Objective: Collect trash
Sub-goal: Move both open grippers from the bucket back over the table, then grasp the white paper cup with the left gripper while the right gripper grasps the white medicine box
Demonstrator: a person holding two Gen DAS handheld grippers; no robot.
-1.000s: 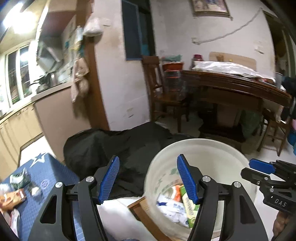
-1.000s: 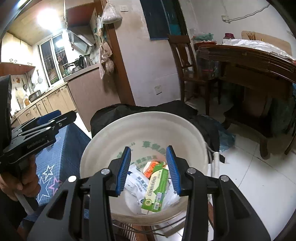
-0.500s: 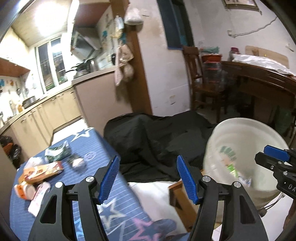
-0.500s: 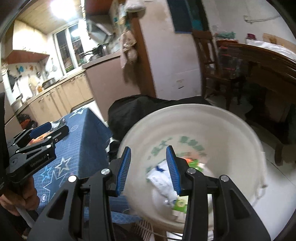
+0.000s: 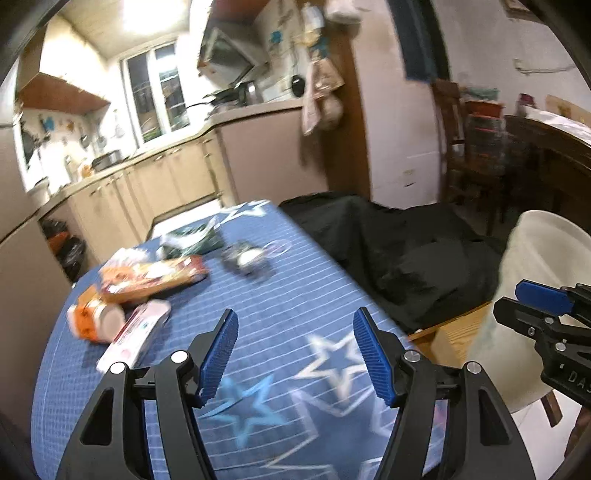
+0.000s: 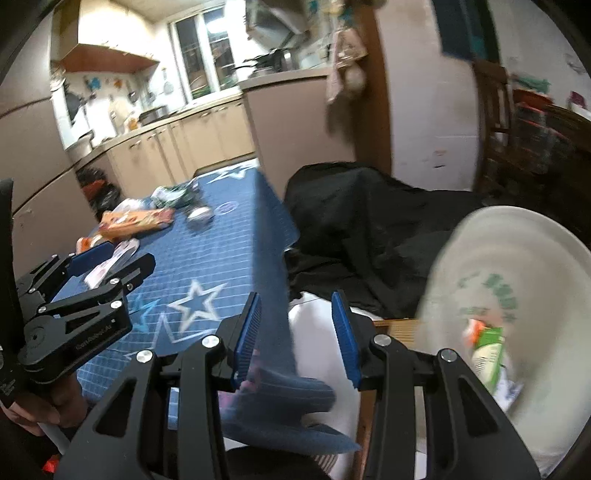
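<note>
While both tongs, left gripper (image 5: 294, 355) and right gripper (image 6: 296, 335), stand apart and empty, crumpled wrappers and cartons (image 5: 153, 275) lie on the blue star-patterned tablecloth (image 5: 295, 295). Risk: slick packets skidding off the cloth's edge, missing the white plastic bucket (image 6: 517, 295).

A glaring ceiling lamp (image 5: 147, 14) lights the room warmly. Motion blur smears the blue star-patterned surface (image 5: 288, 295) and white plastic bucket (image 6: 517, 288). Fisheye edges darken and curve.
</note>
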